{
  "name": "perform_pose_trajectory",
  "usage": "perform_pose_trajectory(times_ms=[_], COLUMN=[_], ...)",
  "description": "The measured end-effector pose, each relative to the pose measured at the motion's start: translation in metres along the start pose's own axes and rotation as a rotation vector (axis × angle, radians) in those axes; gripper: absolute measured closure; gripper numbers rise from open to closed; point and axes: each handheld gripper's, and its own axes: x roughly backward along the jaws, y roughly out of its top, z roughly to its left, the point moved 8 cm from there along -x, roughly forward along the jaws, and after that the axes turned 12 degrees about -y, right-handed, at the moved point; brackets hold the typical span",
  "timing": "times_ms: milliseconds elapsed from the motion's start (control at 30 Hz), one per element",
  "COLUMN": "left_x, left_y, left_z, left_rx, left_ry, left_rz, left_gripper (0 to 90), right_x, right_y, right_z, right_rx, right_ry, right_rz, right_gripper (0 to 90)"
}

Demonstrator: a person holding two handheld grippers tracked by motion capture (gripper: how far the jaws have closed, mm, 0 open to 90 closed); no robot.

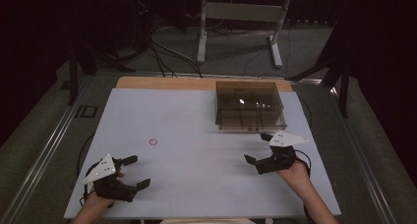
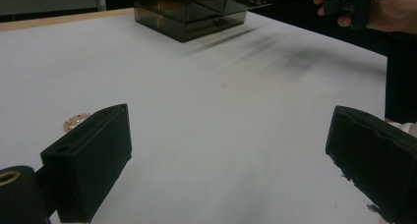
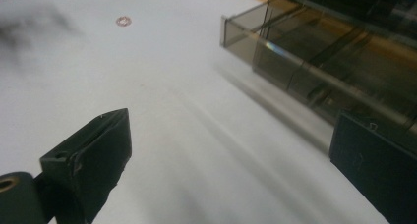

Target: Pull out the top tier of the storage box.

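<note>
A small pink ring [image 1: 153, 142] lies flat on the white table [image 1: 196, 184], left of centre. My left gripper [image 1: 138, 171] hovers open near the front left, below and left of the ring. In the left gripper view the ring [image 2: 74, 121] peeks out beside the left jaw, and the gripper [image 2: 226, 155] has nothing between its jaws. My right gripper [image 1: 256, 147] is open at the front right, just in front of a smoky clear compartment box [image 1: 250, 106]. In the right gripper view the box [image 3: 334, 52] is close on the right, the ring [image 3: 123, 21] is far off, and the gripper [image 3: 226, 155] is empty.
The box [image 2: 189, 13] has several compartments with small shiny items inside. A wooden strip [image 1: 162, 82] runs along the table's far edge. Table legs and cables [image 1: 167, 52] lie on the floor beyond. The other hand [image 2: 388, 10] appears top right in the left gripper view.
</note>
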Motion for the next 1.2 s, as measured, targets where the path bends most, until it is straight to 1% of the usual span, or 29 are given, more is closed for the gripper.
perform_pose_trajectory(times_ms=[33,67,167,233,300,333,367,400,467,533,567,600,633,667,700,833,900,967,1000,1067,1200], left_x=[0.0,0.0,0.0,0.0,0.0,0.0,0.0,0.0,0.0,-0.001,-0.001,-0.001,-0.001,-0.001,-0.001,-0.001,-0.001,-0.001,-0.001,-0.002,-0.003], left_y=[0.0,0.0,0.0,0.0,0.0,0.0,0.0,0.0,-0.001,-0.001,-0.001,-0.001,-0.001,-0.001,-0.001,-0.002,-0.002,-0.002,-0.002,-0.002,-0.003], left_z=[0.0,0.0,0.0,0.0,0.0,0.001,0.001,0.001,0.002,0.003,0.003,0.004,0.004,0.005,0.005,0.005,0.006,0.006,0.006,0.006,0.004], left_rx=[0.001,0.001,0.001,-0.001,0.0,0.001,0.001,0.004,0.003,0.005,0.008,0.008,0.009,0.008,0.007,0.01,0.009,0.011,0.011,0.008,0.008], left_ry=[0.0,0.001,0.001,0.002,0.002,0.001,0.001,0.001,0.0,-0.001,-0.002,-0.004,-0.005,-0.005,-0.008,-0.012,-0.009,-0.008,-0.007,-0.005,-0.004], left_rz=[0.0,0.0,0.003,0.002,0.002,0.001,0.001,-0.001,0.0,0.0,0.0,-0.001,-0.001,0.0,0.001,0.002,0.004,0.001,0.002,0.01,0.015], left_gripper=[5.2,5.2,5.2,5.2,5.2,5.2,5.2,5.2,5.2,5.2,5.2,5.2,5.2,5.2,5.2,5.2,5.2,5.2,5.2,5.2,5.2], right_x=[0.0,0.001,-0.001,0.0,0.001,0.002,0.002,0.002,0.003,0.004,0.004,0.003,0.001,-0.001,-0.003,-0.008,-0.009,-0.01,-0.01,-0.009,-0.008], right_y=[-0.002,-0.005,-0.014,-0.017,-0.02,-0.022,-0.025,-0.027,-0.032,-0.036,-0.038,-0.04,-0.042,-0.043,-0.044,-0.045,-0.044,-0.045,-0.046,-0.045,-0.045], right_z=[0.0,-0.001,-0.005,-0.008,-0.009,-0.009,-0.009,-0.008,-0.004,0.001,0.004,0.005,0.007,0.007,0.008,0.006,0.004,0.004,0.003,0.004,0.005], right_rx=[0.0,-0.011,-0.043,-0.073,-0.08,-0.083,-0.079,-0.088,-0.098,-0.092,-0.076,-0.056,-0.045,-0.041,-0.045,-0.05,-0.054,-0.06,-0.055,-0.053,-0.045], right_ry=[-0.007,-0.013,-0.021,-0.024,-0.03,-0.037,-0.055,-0.064,-0.054,-0.053,-0.055,-0.071,-0.077,-0.074,-0.067,-0.066,-0.076,-0.075,-0.081,-0.072,-0.073], right_rz=[0.001,0.002,0.031,0.029,0.025,0.032,0.032,0.036,0.035,0.026,0.017,0.012,0.016,0.016,0.018,0.011,0.002,-0.001,0.003,-0.006,-0.007], right_gripper=[2.7,2.8,5.0,5.1,5.5,5.5,5.5,5.5,5.5,5.5,5.4,5.4,5.3,4.3,4.1,4.0,4.0,4.0,4.0,4.1,4.1])
